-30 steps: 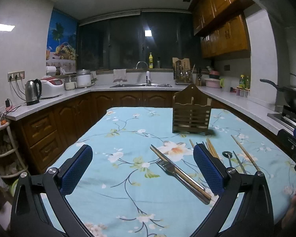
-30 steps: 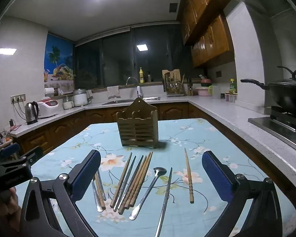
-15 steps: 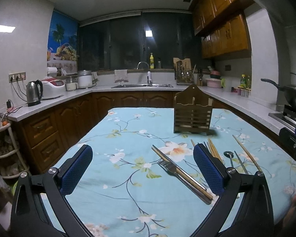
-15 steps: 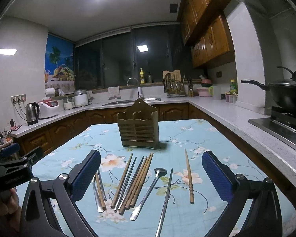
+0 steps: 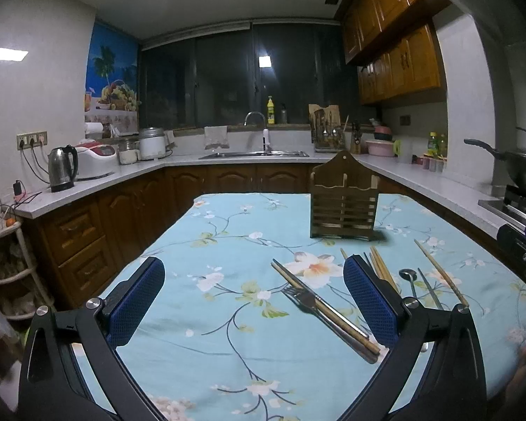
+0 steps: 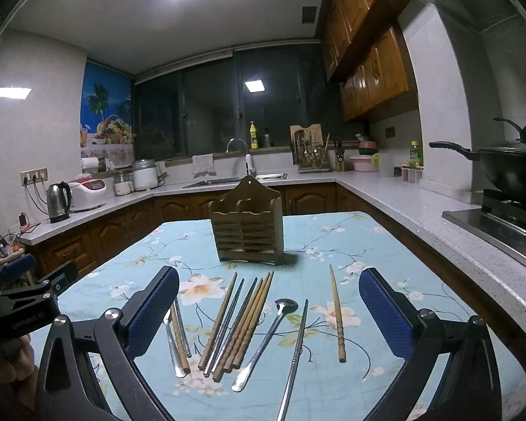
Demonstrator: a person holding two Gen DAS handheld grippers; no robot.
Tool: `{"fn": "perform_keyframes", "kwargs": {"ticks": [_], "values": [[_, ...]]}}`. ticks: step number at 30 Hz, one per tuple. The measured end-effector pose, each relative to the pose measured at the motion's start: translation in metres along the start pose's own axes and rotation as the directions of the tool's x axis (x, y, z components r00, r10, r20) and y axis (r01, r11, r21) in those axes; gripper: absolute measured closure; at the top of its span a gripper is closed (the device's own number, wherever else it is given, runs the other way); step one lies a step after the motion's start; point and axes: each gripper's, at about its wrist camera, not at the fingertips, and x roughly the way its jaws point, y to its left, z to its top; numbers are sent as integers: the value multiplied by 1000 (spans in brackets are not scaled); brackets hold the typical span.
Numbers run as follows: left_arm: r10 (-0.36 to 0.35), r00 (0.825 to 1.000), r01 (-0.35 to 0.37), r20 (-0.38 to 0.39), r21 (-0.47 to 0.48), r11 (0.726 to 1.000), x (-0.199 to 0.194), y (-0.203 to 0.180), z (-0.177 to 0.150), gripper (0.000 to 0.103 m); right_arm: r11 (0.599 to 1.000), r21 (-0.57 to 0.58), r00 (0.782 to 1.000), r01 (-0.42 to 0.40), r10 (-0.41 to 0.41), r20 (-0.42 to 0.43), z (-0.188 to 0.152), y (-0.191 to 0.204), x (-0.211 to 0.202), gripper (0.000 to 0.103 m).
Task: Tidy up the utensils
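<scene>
left gripper (image 5: 254,298): held spread, empty | right gripper (image 6: 268,310): held spread, empty | chopsticks (image 6: 243,326), spoon (image 6: 268,336): laid before wooden holder (image 6: 247,226)

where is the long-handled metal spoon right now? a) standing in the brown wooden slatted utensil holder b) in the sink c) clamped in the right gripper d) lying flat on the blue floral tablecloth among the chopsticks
d: the long-handled metal spoon lies flat on the blue floral tablecloth, just right of the wooden chopsticks; the brown wooden slatted utensil holder shows nothing sticking out, and the right gripper is open and holds nothing.
</scene>
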Motion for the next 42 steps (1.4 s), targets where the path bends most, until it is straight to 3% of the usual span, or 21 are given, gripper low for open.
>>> {"fn": "perform_keyframes", "kwargs": {"ticks": [24, 42], "values": [[4, 1000, -4, 0, 2, 1000, 0, -1, 0, 0, 1000, -2, 1000, -4, 4, -4, 0, 0, 0, 0], [-21, 998, 20, -57, -20, 1000, 17, -1, 0, 0, 999, 28, 998, -30, 32, -52, -1, -1, 11, 0]]}}
